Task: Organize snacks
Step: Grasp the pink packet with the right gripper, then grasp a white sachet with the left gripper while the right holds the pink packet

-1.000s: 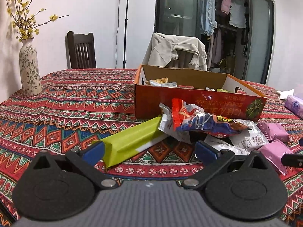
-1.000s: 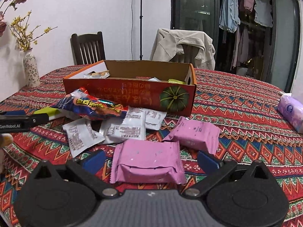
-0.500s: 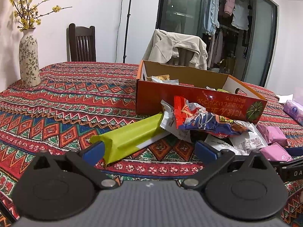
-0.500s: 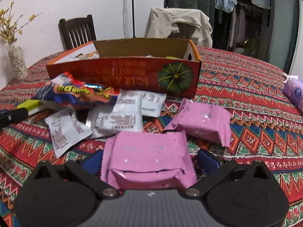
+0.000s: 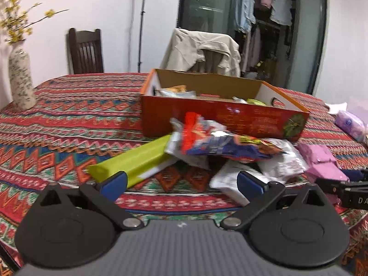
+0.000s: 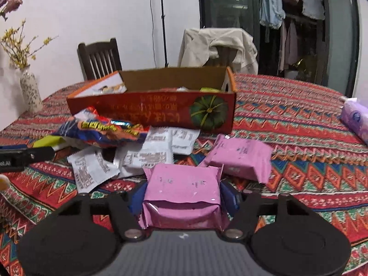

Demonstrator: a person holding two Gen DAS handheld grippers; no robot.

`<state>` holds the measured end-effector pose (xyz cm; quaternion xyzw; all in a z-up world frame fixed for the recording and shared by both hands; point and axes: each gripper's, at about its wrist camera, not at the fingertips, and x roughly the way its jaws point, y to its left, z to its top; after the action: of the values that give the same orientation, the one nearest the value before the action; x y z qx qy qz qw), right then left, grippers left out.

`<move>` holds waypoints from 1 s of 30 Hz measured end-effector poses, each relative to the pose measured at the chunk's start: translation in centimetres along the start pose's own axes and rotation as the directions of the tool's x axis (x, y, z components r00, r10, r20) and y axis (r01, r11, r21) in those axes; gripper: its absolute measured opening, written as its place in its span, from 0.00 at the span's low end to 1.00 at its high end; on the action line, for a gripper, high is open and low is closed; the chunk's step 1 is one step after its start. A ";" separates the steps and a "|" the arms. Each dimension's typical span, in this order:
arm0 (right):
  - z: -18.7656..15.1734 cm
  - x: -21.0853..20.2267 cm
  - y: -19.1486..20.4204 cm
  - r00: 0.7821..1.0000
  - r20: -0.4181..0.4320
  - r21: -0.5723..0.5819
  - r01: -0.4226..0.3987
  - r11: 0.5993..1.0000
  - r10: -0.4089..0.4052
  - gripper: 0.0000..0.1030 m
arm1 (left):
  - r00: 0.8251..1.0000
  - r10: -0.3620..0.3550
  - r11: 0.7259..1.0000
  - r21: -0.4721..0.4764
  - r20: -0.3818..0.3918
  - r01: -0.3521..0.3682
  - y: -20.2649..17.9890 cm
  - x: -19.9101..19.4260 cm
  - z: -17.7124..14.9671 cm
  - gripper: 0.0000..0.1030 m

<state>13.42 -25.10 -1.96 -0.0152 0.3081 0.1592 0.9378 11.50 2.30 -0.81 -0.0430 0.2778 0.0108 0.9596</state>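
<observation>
While its jaws are closing, the right gripper (image 6: pixel 182 196) has its blue pads against both sides of a square pink foil snack packet (image 6: pixel 182 193) on the red patterned tablecloth (image 6: pixel 299 124), just in front of the open red cardboard box (image 6: pixel 151 112). The left gripper (image 5: pixel 181 180) hovers spread wide with nothing between its pads, near a long lime-green wrapped bar (image 5: pixel 133 161).

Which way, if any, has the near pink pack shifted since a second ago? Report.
No. Pink pack lies as before against the box; the right claw's jaws are closing on its sides.
</observation>
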 end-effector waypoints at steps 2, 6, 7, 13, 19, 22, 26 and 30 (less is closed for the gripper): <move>0.1 -0.4 -0.3 1.000 0.023 0.006 -0.001 1.000 0.001 0.64 | 1.000 -0.015 1.000 0.018 -0.016 0.015 -1.2 0.5 0.1 1.00; 0.1 -0.8 -1.0 0.999 0.045 0.013 0.004 1.000 -0.004 0.65 | 0.997 -0.043 0.999 0.027 -0.058 0.044 -3.3 1.7 0.4 1.00; 0.1 -0.9 -1.2 0.999 0.047 0.015 0.001 1.000 -0.002 0.65 | 0.997 -0.044 0.999 0.028 -0.063 0.046 -3.8 1.9 0.5 1.00; 0.3 -1.1 -2.2 0.998 0.067 0.019 0.000 1.000 -0.001 0.65 | 0.992 -0.026 0.996 0.085 -0.124 0.036 -6.2 3.7 0.2 1.00; 0.5 -0.4 -3.4 0.998 0.068 0.050 0.002 0.999 -0.005 0.65 | 0.985 -0.001 0.994 0.106 -0.172 0.020 -6.9 5.2 -0.2 1.00; 0.2 0.0 -3.5 0.998 0.061 0.054 -0.012 0.998 0.009 0.65 | 0.985 0.000 0.994 0.107 -0.172 0.019 -6.9 5.3 -0.2 1.00; -0.1 0.3 -3.4 0.998 0.059 0.053 -0.014 0.998 0.011 0.65 | 0.985 -0.003 0.994 0.111 -0.170 0.022 -7.0 5.4 -0.2 1.00; -0.2 0.2 -3.4 0.998 0.060 0.052 -0.016 0.999 0.012 0.66 | 0.986 0.008 0.994 0.107 -0.164 0.009 -7.0 5.4 -0.1 0.98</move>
<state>14.49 -28.31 -2.51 0.0163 0.2841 0.1580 0.9456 16.27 -4.72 -3.26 0.0080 0.3563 -0.0080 0.9343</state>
